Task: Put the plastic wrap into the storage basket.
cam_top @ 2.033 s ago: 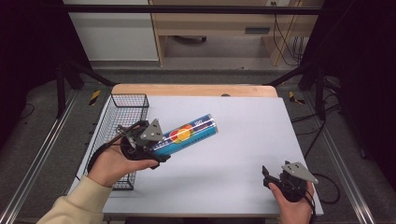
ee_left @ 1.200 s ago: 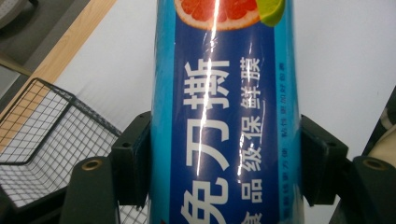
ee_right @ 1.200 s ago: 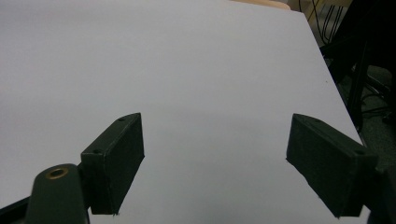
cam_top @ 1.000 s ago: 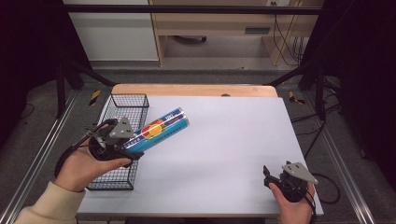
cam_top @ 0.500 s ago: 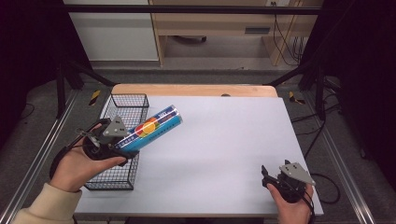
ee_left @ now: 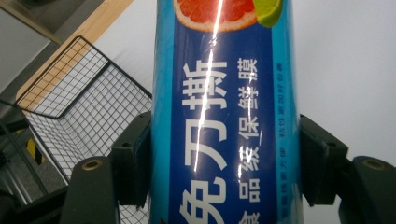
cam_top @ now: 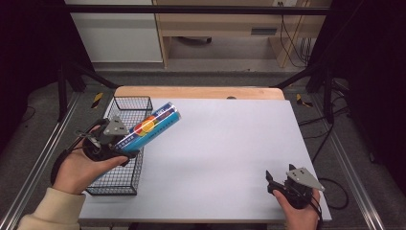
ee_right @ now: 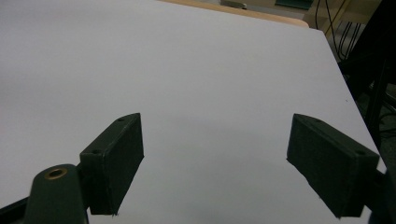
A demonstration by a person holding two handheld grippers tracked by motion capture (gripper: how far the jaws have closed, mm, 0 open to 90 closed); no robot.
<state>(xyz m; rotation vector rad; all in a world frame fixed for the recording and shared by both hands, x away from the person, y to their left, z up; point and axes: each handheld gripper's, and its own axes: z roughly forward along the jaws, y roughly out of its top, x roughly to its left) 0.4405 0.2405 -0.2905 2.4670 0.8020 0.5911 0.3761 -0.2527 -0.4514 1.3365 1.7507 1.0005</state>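
Note:
A long blue tube (cam_top: 151, 125) printed with citrus fruit and white characters is held in my left gripper (cam_top: 125, 143), whose jaws are shut on its lower part. It hangs tilted over the black wire basket (cam_top: 119, 184), its far end pointing up and to the right. In the left gripper view the tube (ee_left: 224, 116) runs up between both pads, with the basket (ee_left: 79, 93) behind it on the left. My right gripper (cam_top: 270, 184) rests near the table's front right corner. Its jaws have just been opening a little and stand open (ee_right: 215, 154) with nothing between them.
The white table top (cam_top: 225, 143) has a wooden strip along its far edge. The basket stands at the table's left edge. Dark frame rails and cables run along the floor on both sides.
My left gripper has carried the tube leftward from the table's middle to above the basket, and the tube now tilts more steeply. The right hand has stayed where it was.

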